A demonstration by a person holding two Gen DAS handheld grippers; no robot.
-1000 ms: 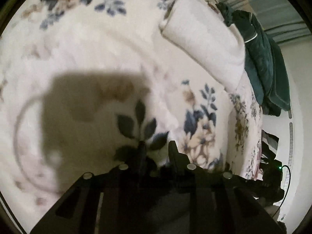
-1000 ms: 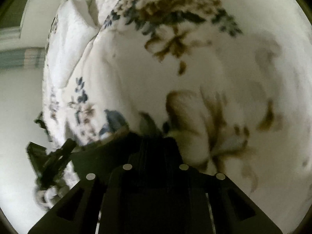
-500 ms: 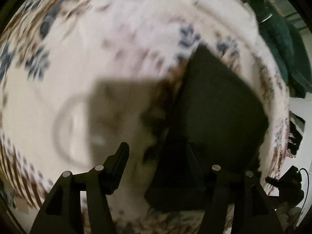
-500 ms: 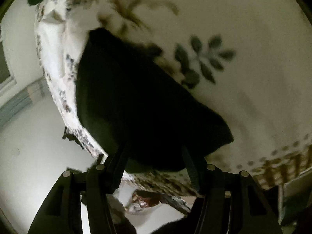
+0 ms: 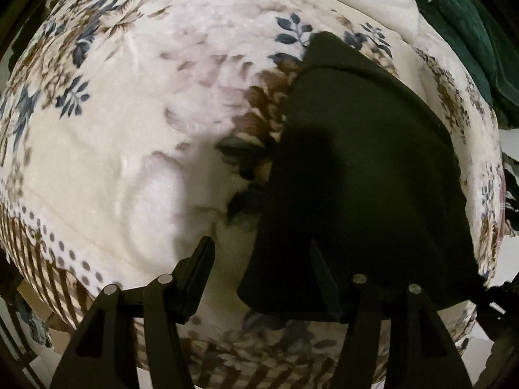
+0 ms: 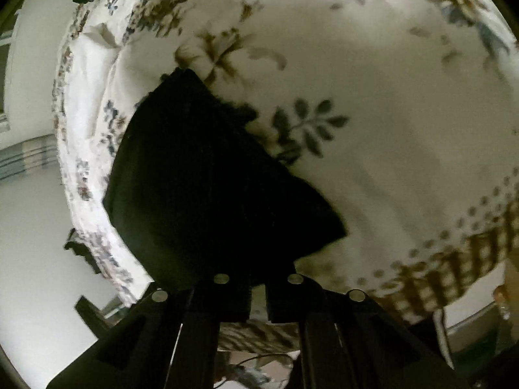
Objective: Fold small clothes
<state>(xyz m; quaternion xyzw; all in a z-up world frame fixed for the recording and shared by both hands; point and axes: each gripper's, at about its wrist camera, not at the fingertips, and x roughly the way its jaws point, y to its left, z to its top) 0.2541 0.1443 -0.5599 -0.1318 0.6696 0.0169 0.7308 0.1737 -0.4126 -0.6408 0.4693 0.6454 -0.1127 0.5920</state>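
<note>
Here we are over the bed, and the dark garment (image 5: 363, 175) lies flat on the floral blanket (image 5: 136, 123), near the blanket's edge. In the left wrist view the cloth spreads from about five o'clock up toward one o'clock, its long axis running on that diagonal, with a narrower corner at the far end. The left gripper (image 5: 262, 269) has its fingers well apart: the left finger stands over bare blanket, the right finger over the cloth's near edge, nothing pinched between them. Switch to the right wrist view and the garment (image 6: 207, 188) fills the lower left, reaching from six o'clock up to eleven o'clock. The right gripper (image 6: 258, 298) has its fingers drawn together at the cloth's near hem; whether fabric is caught between them I cannot tell, the black on black hides it. Both hands sit at the near edge, so by my reading the coming fold would carry that edge away along the long axis, toward the far corner.
</note>
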